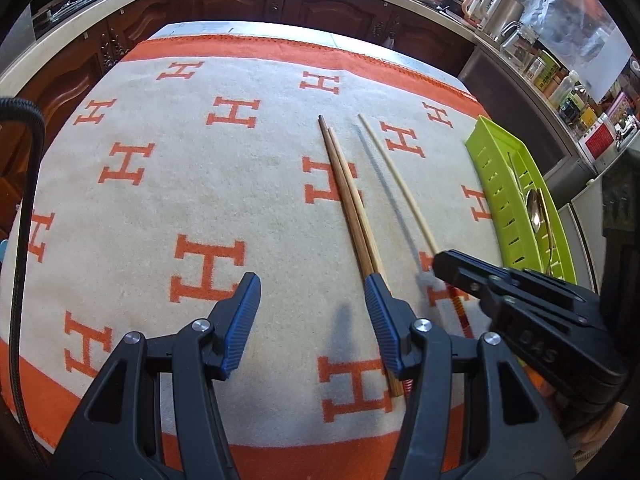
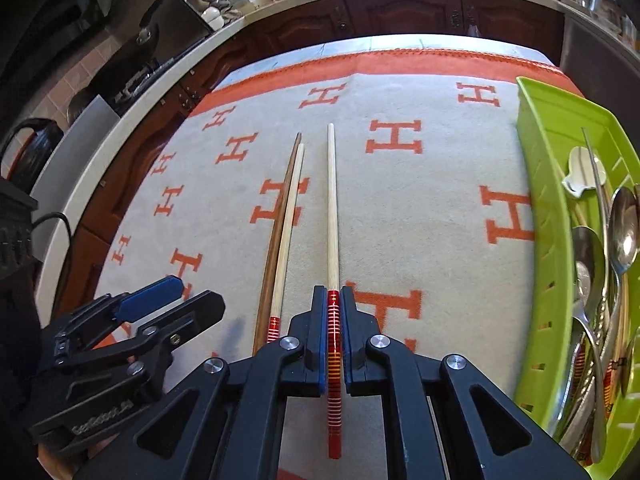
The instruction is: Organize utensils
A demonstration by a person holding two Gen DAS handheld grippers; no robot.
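My right gripper (image 2: 333, 296) is shut on the red-banded handle of a pale chopstick (image 2: 332, 200). The stick points away from me, and in the left wrist view the pale chopstick (image 1: 396, 184) casts a shadow apart from itself, so it hangs just above the cloth. To its left lie a dark brown chopstick (image 2: 280, 232) and a second pale one (image 2: 291, 220), side by side on the cloth. My left gripper (image 1: 312, 292) stands open over bare cloth with nothing between its fingers. Its right finger (image 1: 380, 312) overlaps the handles of the lying pair (image 1: 348, 196).
A green slotted tray (image 2: 548, 200) sits at the right edge of the orange-and-cream cloth (image 1: 180, 184), holding several metal spoons (image 2: 624, 232) and a small white rest (image 2: 580, 176). Dark cabinets and a cluttered counter (image 1: 520, 20) run behind the table.
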